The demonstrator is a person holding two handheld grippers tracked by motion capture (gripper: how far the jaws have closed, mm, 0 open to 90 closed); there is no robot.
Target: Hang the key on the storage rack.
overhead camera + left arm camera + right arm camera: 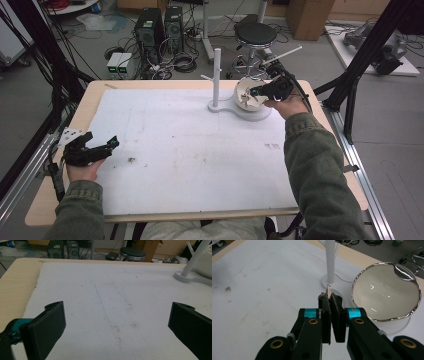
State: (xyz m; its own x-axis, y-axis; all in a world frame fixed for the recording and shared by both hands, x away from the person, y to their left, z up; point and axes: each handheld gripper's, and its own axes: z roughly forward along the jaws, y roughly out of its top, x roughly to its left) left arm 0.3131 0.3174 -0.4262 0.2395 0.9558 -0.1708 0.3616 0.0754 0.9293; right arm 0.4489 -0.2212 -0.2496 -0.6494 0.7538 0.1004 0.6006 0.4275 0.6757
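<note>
A white stand with a tall post and side pegs [216,75] rises from a flat white base at the far side of the white mat. A white bowl with a silver rim [387,290] sits on that base, to the post's right. My right gripper [329,296] hovers beside the bowl and in front of the post [330,262], shut on a small thin metal piece [328,290] that sticks up from its tips. In the high view the right gripper [254,92] is over the bowl [245,97]. My left gripper [112,142] rests at the mat's left edge, open and holding nothing.
The white mat [190,150] covers most of the wooden table [65,200] and has a few dark specks. Beyond the table's far edge stand a black stool [255,34], computer towers [155,25] and cables. A black frame leg [360,65] rises at the right.
</note>
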